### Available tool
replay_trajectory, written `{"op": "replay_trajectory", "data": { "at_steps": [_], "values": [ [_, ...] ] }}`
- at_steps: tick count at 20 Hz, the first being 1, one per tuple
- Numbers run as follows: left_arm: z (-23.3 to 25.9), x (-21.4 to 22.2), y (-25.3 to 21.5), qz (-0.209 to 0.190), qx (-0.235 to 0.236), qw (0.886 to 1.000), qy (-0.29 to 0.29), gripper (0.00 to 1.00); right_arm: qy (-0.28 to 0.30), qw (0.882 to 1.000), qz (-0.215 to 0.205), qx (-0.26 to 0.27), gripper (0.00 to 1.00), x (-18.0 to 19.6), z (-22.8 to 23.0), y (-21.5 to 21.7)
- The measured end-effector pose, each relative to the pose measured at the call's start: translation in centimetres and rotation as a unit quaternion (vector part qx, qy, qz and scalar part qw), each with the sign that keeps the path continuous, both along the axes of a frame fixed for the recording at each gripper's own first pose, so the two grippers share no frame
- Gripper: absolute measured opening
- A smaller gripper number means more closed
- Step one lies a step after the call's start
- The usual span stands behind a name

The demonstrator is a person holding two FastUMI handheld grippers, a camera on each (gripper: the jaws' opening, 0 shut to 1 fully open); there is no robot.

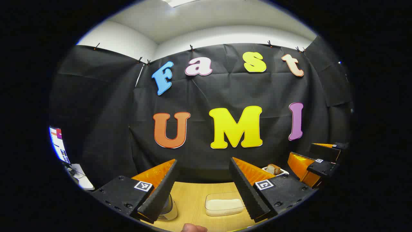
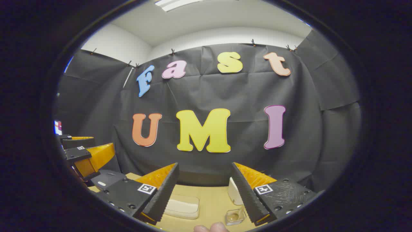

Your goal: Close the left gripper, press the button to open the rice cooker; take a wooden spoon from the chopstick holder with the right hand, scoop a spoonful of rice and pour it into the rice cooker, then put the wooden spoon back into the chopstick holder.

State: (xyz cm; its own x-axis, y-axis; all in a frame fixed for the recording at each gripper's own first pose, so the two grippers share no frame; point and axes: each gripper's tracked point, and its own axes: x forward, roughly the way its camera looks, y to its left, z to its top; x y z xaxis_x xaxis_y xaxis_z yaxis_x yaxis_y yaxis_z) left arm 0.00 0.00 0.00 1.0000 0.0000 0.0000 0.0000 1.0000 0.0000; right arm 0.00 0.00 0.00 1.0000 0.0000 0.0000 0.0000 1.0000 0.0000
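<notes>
— What do you have on the left side?

— My left gripper (image 1: 202, 190) is held level, fingers spread wide with nothing between them. Past the tips, on the wooden table (image 1: 193, 196), I see a clear tub of rice (image 1: 224, 206) lying in the gap, closer to the right-hand finger. Low beside the left-hand finger there is a rounded glossy thing, partly hidden (I cannot tell what it is). Farther back, just right of the fingers, a white holder (image 1: 274, 169) with something brown in it stands near the black cloth.

— And the right one?

— The right gripper (image 2: 204, 193) is also wide open and empty. The tub of rice (image 2: 182, 206) sits just beside its left-hand finger. A white curved object (image 2: 234, 193) shows against the right-hand finger, half covered by it, and a small clear jar (image 2: 235, 216) stands below that, near the tip. At the far left of the right gripper view I see the other gripper, apart from mine.

— Rice cooker?

— A dark rounded lid (image 2: 107, 178) low on the left could be it; I cannot tell.
</notes>
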Motion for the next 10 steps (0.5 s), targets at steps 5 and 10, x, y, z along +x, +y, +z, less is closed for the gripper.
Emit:
{"op": "replay_trajectory", "data": {
  "at_steps": [5, 10],
  "values": [
    [-0.23, 0.71, -0.37, 0.000, -0.001, 1.000, 0.004, 0.99, -0.003, 1.000, 0.009, 0.003, 0.95, 0.70, 0.07, 0.16],
    [-0.19, 1.09, -0.06, 0.011, 0.005, 1.000, 0.000, 0.99, 0.001, 1.000, 0.013, 0.007, 0.95, 0.97, -0.33, -0.14]
  ]
}}
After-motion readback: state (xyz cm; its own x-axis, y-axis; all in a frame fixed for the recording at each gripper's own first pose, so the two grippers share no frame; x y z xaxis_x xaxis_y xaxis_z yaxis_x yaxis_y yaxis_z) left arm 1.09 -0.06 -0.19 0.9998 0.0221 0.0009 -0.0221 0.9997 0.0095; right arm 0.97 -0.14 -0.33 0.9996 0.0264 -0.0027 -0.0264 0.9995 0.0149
